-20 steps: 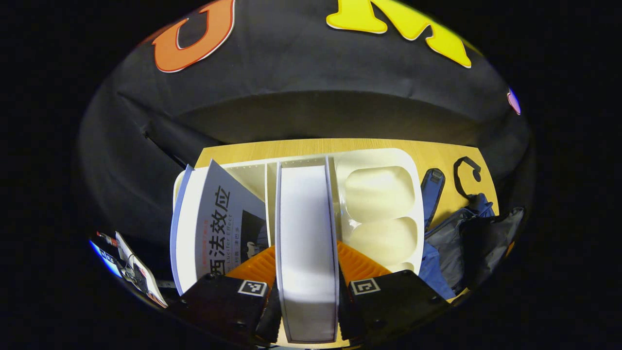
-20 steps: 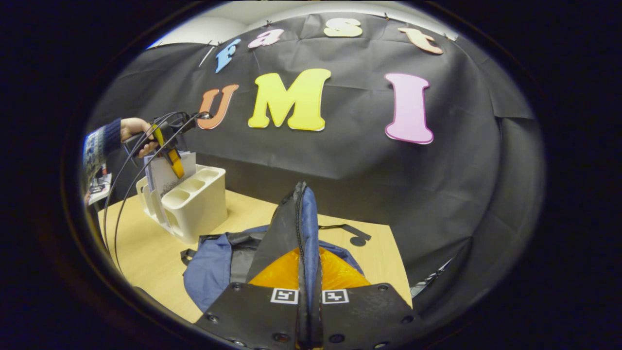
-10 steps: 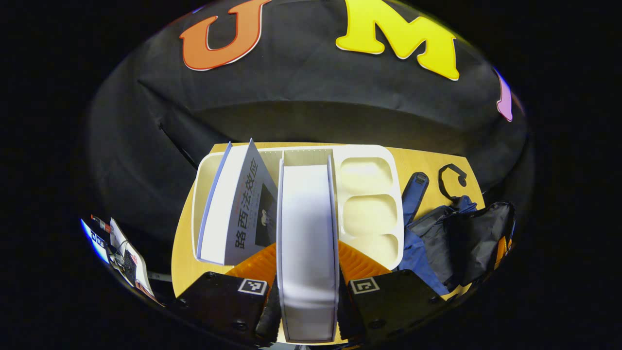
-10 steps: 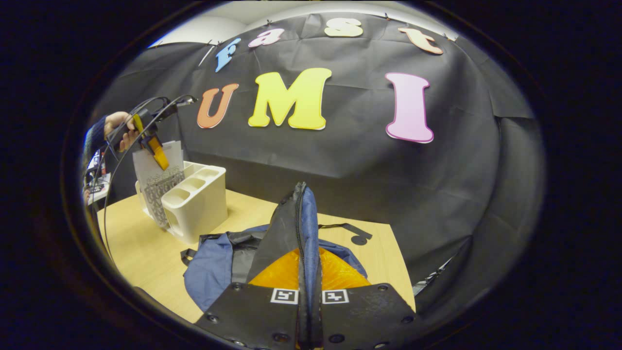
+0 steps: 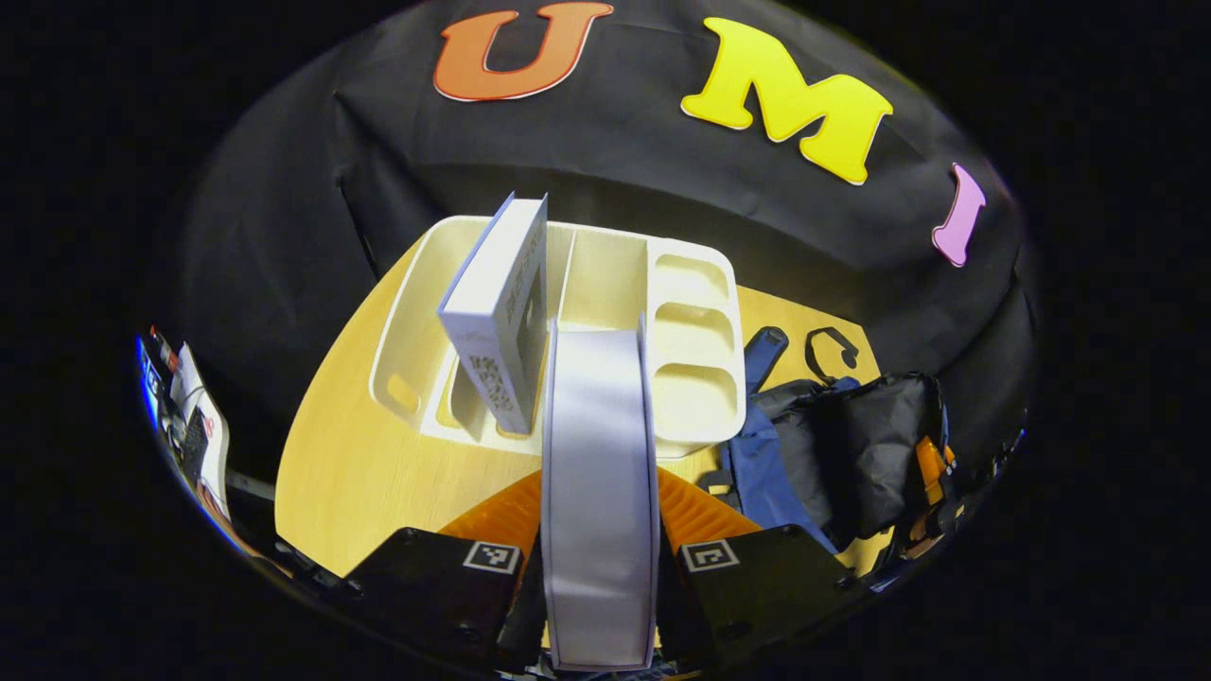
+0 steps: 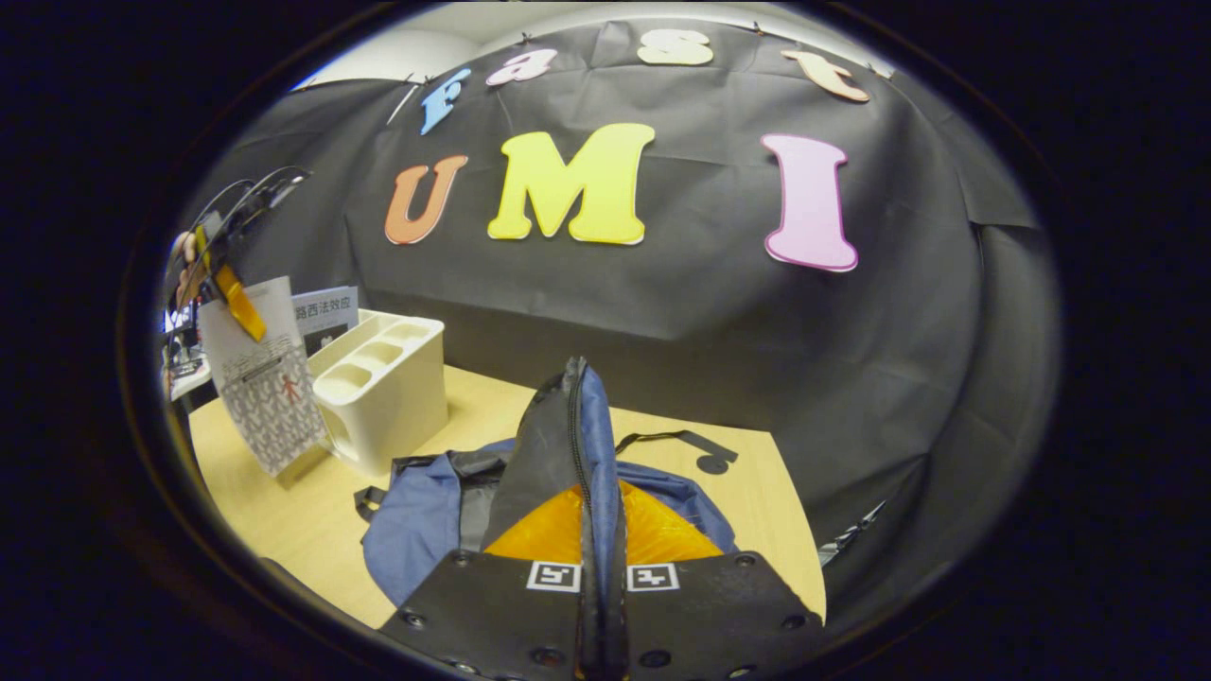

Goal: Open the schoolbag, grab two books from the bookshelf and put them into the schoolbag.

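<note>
Wooden bench (image 6: pixel 284 511) up against the black booth wall. Schoolbag (image 6: pixel 416 520) slumps near the front edge; my right gripper (image 6: pixel 603 605) pinches its zipper flap (image 6: pixel 568 445) upright, I'd say to keep the mouth open. Bookshelf (image 5: pixel 695 378) sits toward the back-left corner, second book (image 5: pixel 497 317) standing inside. My left gripper (image 5: pixel 598 567) clamps the first book (image 5: pixel 598 454), clear of its slot.

Bookshelf (image 6: pixel 383 388) on table (image 6: pixel 284 511), left of schoolbag (image 6: pixel 416 520); one book (image 5: pixel 497 312) standing in bookshelf
</note>
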The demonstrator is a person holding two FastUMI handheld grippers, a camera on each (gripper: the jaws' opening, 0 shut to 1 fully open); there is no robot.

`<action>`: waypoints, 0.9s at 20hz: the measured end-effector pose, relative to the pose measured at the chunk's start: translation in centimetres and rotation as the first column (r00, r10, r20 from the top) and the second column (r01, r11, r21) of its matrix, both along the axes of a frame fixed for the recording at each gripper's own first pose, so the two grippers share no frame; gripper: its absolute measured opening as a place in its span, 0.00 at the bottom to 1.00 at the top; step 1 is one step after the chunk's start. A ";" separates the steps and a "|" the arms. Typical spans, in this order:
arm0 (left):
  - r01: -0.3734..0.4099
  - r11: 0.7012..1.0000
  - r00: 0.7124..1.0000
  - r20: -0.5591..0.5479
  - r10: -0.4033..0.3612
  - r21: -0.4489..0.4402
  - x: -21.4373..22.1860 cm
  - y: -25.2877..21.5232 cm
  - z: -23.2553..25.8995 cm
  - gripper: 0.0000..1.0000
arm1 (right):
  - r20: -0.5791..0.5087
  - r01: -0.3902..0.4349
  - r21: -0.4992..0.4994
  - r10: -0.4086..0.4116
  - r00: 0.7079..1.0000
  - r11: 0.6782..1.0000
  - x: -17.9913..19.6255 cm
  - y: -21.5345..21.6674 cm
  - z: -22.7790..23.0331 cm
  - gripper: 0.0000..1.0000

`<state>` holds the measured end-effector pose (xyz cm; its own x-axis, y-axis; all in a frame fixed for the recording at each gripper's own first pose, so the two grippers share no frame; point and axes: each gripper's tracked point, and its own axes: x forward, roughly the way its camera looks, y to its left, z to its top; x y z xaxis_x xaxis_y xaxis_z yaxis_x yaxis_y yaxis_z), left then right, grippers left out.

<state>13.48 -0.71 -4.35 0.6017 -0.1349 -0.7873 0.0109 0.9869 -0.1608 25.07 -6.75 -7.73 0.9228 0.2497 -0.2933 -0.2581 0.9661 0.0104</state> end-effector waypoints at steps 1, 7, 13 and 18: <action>0.002 1.000 1.000 -0.002 -0.002 -0.014 -1.2 0.1 -0.5 0.48 | -0.002 0.002 -0.007 -0.002 1.000 1.000 0.0 0.0 -0.1 0.03; -0.015 0.978 1.000 0.007 0.017 -0.210 -5.0 -1.0 -2.1 0.48 | -0.030 0.005 -0.045 -0.006 1.000 0.999 0.2 0.7 -0.7 0.01; -0.010 0.918 0.998 0.054 0.035 -0.396 -6.8 -2.2 -2.0 0.48 | -0.042 0.015 -0.119 -0.020 0.999 0.993 0.1 0.9 0.0 0.03; 0.020 0.826 0.996 0.086 0.035 -0.563 -6.3 -5.4 -1.7 0.48 | -0.058 0.008 -0.155 -0.017 0.998 0.988 0.1 1.2 1.4 0.03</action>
